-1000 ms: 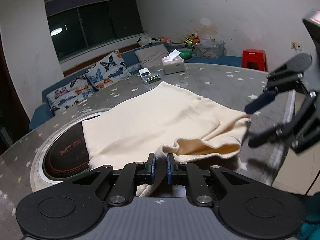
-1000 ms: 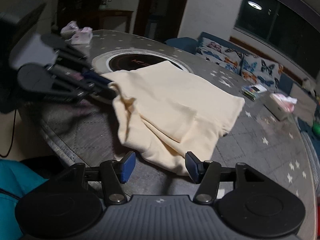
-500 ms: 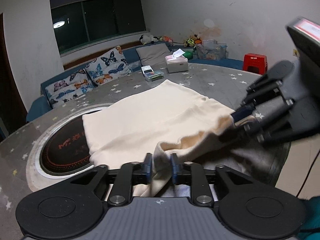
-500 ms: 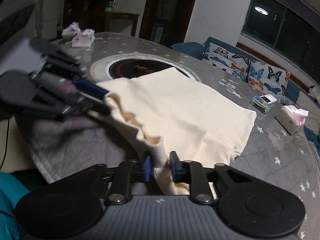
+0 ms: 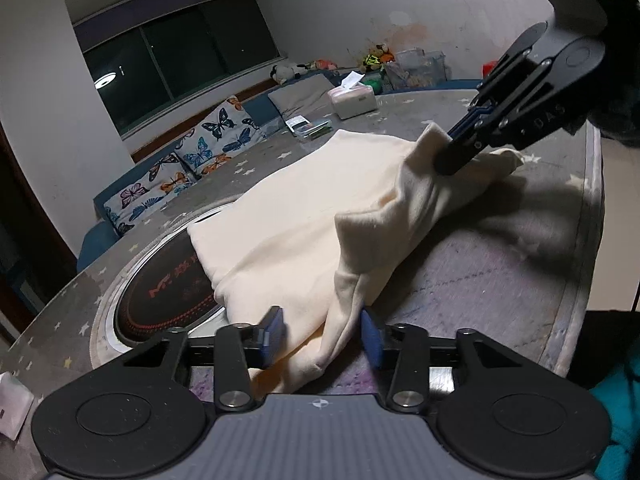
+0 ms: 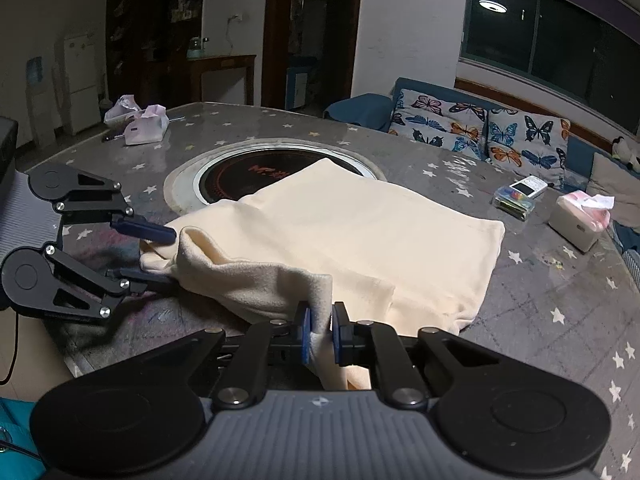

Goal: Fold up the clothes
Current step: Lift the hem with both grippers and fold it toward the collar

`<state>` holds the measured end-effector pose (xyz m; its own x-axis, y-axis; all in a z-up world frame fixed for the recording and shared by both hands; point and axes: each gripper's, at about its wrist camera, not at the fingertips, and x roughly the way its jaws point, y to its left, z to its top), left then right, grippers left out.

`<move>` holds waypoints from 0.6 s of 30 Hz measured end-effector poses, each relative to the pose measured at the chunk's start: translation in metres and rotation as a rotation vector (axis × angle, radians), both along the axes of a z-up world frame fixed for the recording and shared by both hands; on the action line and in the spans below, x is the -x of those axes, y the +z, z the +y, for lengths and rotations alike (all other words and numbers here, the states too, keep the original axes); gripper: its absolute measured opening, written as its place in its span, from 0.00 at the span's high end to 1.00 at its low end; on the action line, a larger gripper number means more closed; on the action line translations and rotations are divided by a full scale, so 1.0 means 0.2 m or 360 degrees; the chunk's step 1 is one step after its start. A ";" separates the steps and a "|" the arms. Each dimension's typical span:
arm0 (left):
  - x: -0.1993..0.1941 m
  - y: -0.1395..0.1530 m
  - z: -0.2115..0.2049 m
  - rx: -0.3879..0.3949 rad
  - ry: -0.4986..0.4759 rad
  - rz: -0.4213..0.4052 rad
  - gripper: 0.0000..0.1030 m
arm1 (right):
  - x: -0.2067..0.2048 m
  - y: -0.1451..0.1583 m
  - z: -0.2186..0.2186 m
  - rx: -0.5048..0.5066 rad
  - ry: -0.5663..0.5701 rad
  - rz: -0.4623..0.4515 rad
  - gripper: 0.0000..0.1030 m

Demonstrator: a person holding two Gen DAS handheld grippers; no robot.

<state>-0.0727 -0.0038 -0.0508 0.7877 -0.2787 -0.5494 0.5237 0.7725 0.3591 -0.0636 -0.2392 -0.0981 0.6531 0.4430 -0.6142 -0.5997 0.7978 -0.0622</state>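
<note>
**Two grippers on the garment, only one clamped**

Right gripper point(image 6: 319, 334) is pinching a raised fold of the cream garment point(image 6: 360, 236), pads nearly touching, cloth sandwiched between. Left gripper point(image 5: 322, 334) is sitting spread wide, a loose fold lying between its fingers point(image 5: 273, 334), not squeezed. Garment is lying on the grey star-print table point(image 6: 560, 300), far edge overlapping the round black cooktop point(image 6: 240, 176). Tissue box point(image 6: 578, 220) is sitting well apart from it.

My left gripper point(image 5: 322, 332) and right gripper point(image 6: 320, 330) are black linkage arms with silver screws, blue finger pads point(image 5: 273, 330), ribbed grey housing, teal sleeve beside it.
</note>
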 end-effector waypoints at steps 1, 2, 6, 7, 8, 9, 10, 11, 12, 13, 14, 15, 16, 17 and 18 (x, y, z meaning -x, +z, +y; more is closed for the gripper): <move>0.00 0.00 0.00 -0.0008 -0.0008 -0.0006 0.75 | 0.00 0.00 0.00 -0.0005 -0.0004 0.0001 0.91; 0.00 0.00 0.00 -0.0008 -0.0012 -0.0010 0.78 | 0.01 0.00 0.00 -0.0011 -0.0008 0.0001 0.91; 0.01 0.02 0.01 0.0038 -0.0012 -0.0011 0.93 | 0.04 0.01 -0.01 -0.0033 -0.0021 -0.0026 0.91; 0.01 0.03 0.01 0.0054 -0.0009 -0.0012 0.93 | 0.05 0.02 -0.01 -0.0039 -0.0023 -0.0036 0.91; 0.01 0.04 0.02 0.0070 -0.0008 -0.0013 0.93 | 0.06 0.02 -0.01 -0.0045 -0.0026 -0.0046 0.92; 0.02 0.05 0.02 0.0085 -0.0006 -0.0015 0.94 | 0.07 0.03 -0.02 -0.0050 -0.0028 -0.0056 0.92; 0.03 0.07 0.02 0.0101 -0.0004 -0.0014 0.95 | 0.08 0.04 -0.02 -0.0056 -0.0030 -0.0066 0.92; 0.04 0.08 0.03 0.0117 -0.0001 -0.0012 0.95 | 0.10 0.05 -0.02 -0.0062 -0.0026 -0.0078 0.92; 0.05 0.09 0.03 0.0134 0.0002 -0.0009 0.95 | 0.11 0.06 -0.03 -0.0068 -0.0023 -0.0089 0.92; 0.07 0.10 0.04 0.0150 0.0005 -0.0007 0.95 | 0.13 0.07 -0.03 -0.0074 -0.0019 -0.0100 0.92; 0.08 0.12 0.04 0.0166 0.0008 -0.0005 0.95 | 0.14 0.09 -0.03 -0.0081 -0.0015 -0.0109 0.92; 0.09 0.13 0.05 0.0182 0.0011 -0.0002 0.95 | 0.16 0.10 -0.04 -0.0088 -0.0011 -0.0117 0.92; 0.10 0.14 0.05 0.0198 0.0014 0.0000 0.95 | 0.18 0.11 -0.04 -0.0095 -0.0005 -0.0125 0.92; 0.12 0.15 0.05 0.0210 0.0014 0.0001 0.95 | 0.20 0.13 -0.05 -0.0101 0.0002 -0.0133 0.92; 0.14 0.17 0.06 0.0218 0.0012 0.0002 0.95 | 0.23 0.14 -0.05 -0.0108 0.0011 -0.0140 0.92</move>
